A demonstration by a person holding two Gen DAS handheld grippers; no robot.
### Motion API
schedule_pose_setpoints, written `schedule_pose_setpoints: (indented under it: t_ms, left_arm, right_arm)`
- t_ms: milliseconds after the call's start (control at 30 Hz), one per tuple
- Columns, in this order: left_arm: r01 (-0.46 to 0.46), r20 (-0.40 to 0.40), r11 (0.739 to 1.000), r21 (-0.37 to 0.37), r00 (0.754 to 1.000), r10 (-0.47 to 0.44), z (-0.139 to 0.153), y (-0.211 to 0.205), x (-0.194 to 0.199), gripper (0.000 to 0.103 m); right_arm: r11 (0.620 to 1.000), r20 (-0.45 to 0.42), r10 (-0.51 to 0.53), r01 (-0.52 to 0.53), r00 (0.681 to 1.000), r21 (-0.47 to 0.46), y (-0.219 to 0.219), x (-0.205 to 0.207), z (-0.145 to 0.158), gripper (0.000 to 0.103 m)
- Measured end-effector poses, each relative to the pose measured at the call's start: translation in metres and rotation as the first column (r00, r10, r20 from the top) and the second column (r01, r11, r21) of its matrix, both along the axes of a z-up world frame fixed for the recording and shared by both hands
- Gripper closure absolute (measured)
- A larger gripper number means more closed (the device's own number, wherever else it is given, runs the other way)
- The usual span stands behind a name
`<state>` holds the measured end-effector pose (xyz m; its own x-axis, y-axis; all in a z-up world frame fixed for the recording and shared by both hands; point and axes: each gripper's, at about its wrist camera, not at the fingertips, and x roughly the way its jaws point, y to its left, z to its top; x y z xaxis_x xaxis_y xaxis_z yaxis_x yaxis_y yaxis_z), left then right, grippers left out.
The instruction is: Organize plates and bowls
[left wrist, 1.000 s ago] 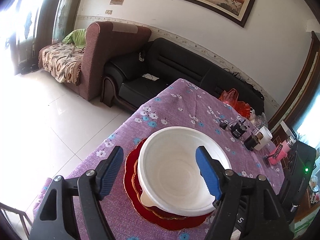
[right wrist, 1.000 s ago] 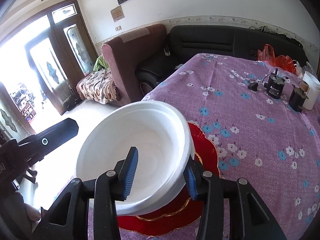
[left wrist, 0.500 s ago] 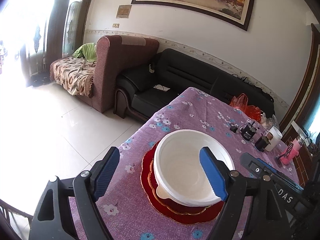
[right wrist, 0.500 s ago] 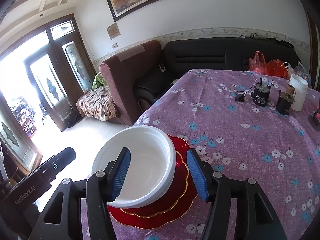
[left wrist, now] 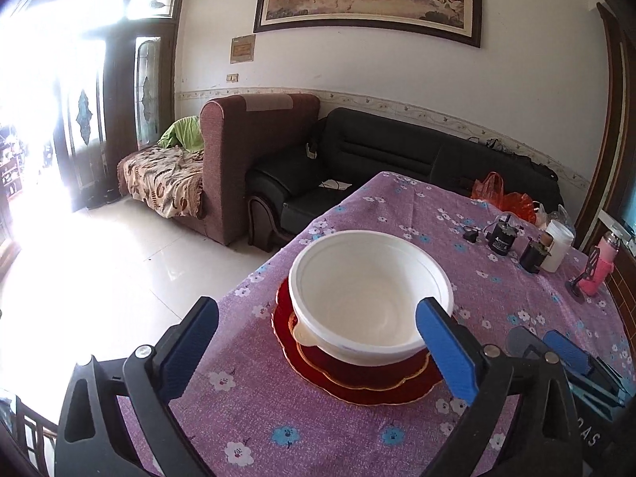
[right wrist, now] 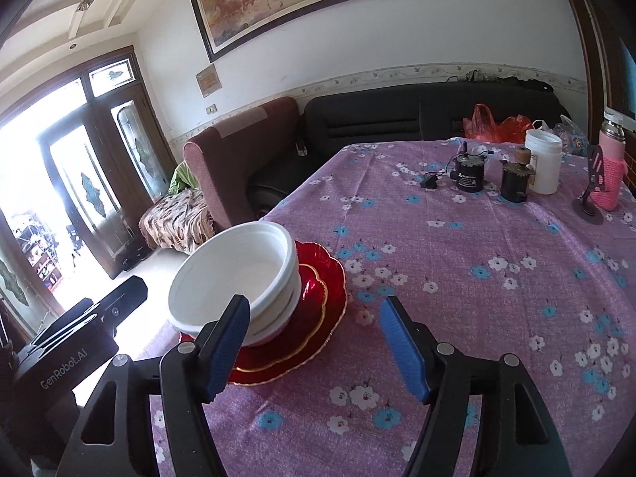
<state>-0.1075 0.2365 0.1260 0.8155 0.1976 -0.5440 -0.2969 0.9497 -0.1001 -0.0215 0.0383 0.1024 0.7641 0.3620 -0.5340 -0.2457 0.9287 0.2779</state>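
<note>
1. White plastic, two deep: the stacked white bowls (right wrist: 238, 274) sit nested one inside the other on the red plates (right wrist: 318, 302), themselves layered with scalloped gold rims, at the near left corner of the table (right wrist: 477, 278) under its purple flowered cloth.

2. A second ago the right gripper (right wrist: 314, 342) had the bowl's rim between its blue pads. Now its jaws have just been opening and nothing is between them; the left pad stands in front of the bowl wall, though whether it touches I cannot say.

3. The left gripper (left wrist: 318, 349) has likewise been spreading its jaws; they gape wide, empty, with the pile seen between them from further back than before.

4. Both tools have drawn away, so I take the placing step as done: the bowl rests level and the pile looks steady.

5. Further out, at the far end of the cloth, stand a white jar (right wrist: 542, 167), two small dark canisters (right wrist: 469, 175), a pink bottle (right wrist: 608, 167) and an orange bag (right wrist: 497, 123). None is a plate or bowl, so the sorting appears close to finished unless more crockery lies out of sight.
</note>
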Motion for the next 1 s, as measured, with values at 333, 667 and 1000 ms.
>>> schedule_pose_setpoints:
  t_ms: [333, 667, 1000]
  left_arm:
    - [0.032, -0.065, 0.999, 0.042, 0.997, -0.029, -0.017, -0.038, -0.007, 0.003]
    - [0.044, -0.058, 0.996, 0.076, 0.997, -0.04, -0.011, -0.051, -0.015, 0.003]
    - [0.031, -0.04, 0.997, 0.064, 0.999, -0.028, -0.009, -0.048, -0.018, 0.003]
  right_arm:
    - [0.999, 0.031, -0.022, 0.023, 0.999, -0.047, -0.015, -0.043, -0.012, 0.025]
    - [0.998, 0.011, -0.063, 0.063, 0.998, -0.026, -0.034, -0.051, -0.021, 0.024]
    - [0.996, -0.003, -0.076, 0.076, 0.997, -0.056, -0.028, -0.054, -0.027, 0.023]
